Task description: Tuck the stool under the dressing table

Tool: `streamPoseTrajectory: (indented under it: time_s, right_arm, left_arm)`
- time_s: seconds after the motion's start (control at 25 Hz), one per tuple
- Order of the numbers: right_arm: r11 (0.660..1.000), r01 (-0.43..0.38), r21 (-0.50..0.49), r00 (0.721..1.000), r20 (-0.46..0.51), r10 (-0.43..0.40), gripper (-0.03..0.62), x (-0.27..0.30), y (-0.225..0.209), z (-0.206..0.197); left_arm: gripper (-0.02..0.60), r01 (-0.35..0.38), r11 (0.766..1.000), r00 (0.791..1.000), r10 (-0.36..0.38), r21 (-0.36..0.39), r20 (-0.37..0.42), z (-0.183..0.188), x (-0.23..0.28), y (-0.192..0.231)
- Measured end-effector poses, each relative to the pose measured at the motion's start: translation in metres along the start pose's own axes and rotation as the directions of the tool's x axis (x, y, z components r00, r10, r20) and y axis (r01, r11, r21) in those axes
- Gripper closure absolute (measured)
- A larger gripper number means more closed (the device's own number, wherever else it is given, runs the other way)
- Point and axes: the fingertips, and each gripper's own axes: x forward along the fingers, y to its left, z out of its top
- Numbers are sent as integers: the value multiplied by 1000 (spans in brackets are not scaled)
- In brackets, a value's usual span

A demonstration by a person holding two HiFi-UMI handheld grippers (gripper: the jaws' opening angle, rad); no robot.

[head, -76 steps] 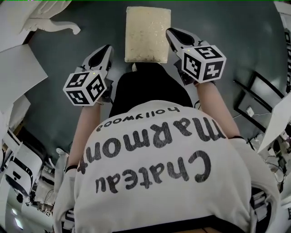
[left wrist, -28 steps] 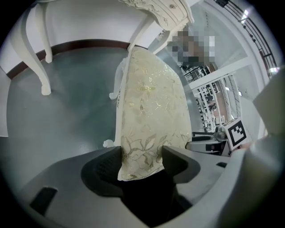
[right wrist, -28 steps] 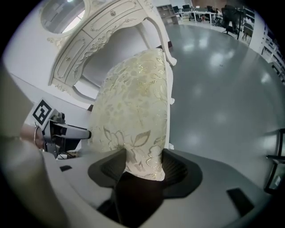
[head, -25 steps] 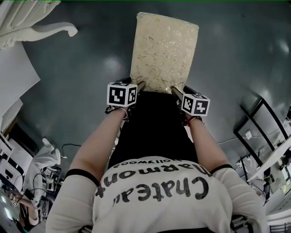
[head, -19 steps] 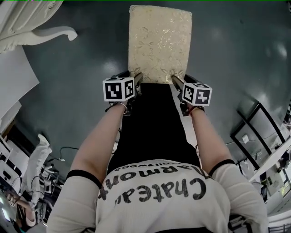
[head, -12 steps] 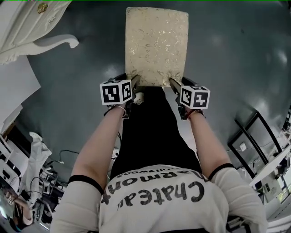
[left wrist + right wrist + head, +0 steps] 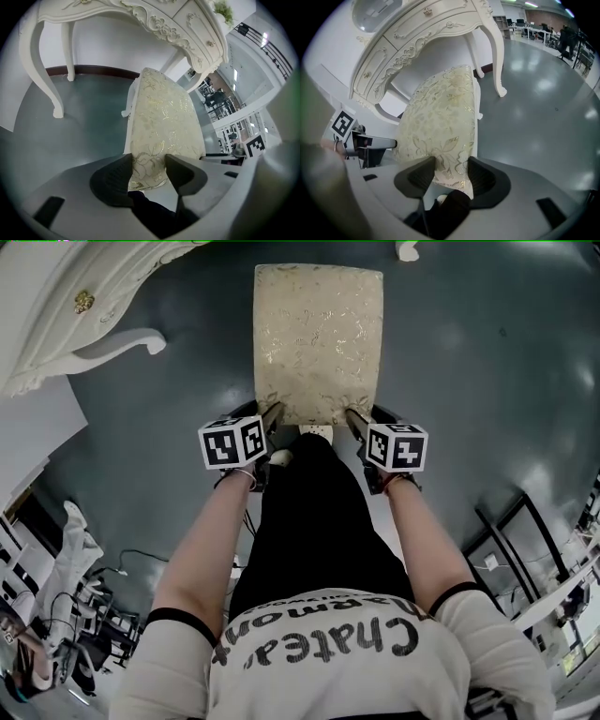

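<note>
My forearms reach down and forward over my black trousers, and at their ends both grippers now grip the near edge of the stool [image 7: 319, 338]. The left gripper [image 7: 271, 412] has its jaws closing on the near left corner of the gold-patterned cushion, with the fabric filling the gap between its pads. The right gripper [image 7: 353, 415] holds the near right corner the same way, at a middling width, its pads set against the cushion. Three seconds back both grippers hung apart from the seat with nothing in them, so the grab is the fresh change, and I judge the push toward the table to be under way. A second ago the stool sat skewed in my head view; now it lies square ahead of me, still out on the dark floor [image 7: 469, 352]. Beyond it the white dressing table [image 7: 84, 306] has come further into frame at upper left, a carved leg and a drawer front with a gold knob now showing where only a leg showed before. In both gripper views the table's curved legs and open underside stand just past the far end of the cushion, so the tucking itself is not yet done.
</note>
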Motion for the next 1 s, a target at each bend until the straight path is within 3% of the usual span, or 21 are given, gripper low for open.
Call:
streamPoseTrajectory:
  time_s: [0.24,0.44,0.6,0.76,1.0]
  right_arm:
    - [1000,-4,-15,1000,9,4,353,7,-10,20]
    - [999,-17,-44,999,30,18,353,1,-9,23]
    - [998,3,-58,999,34,-1,353,1,-8,26]
    - [998,-1,-66,1000,5,2,353,5,-6,26]
    - [999,13,-37,1000,2,-13,350,10,-26,17]
  left_arm:
    - [350,12,1000,1000,-12,-23,5,13,11,-2]
    - [348,38,999,997,-36,-19,70,13,5,-6]
    - [348,11,1000,991,-10,0,130,17,4,-6]
    - [348,1,1000,996,-2,5,86,15,5,-1]
    - [348,60,998,998,-60,22,8,8,25,-10]
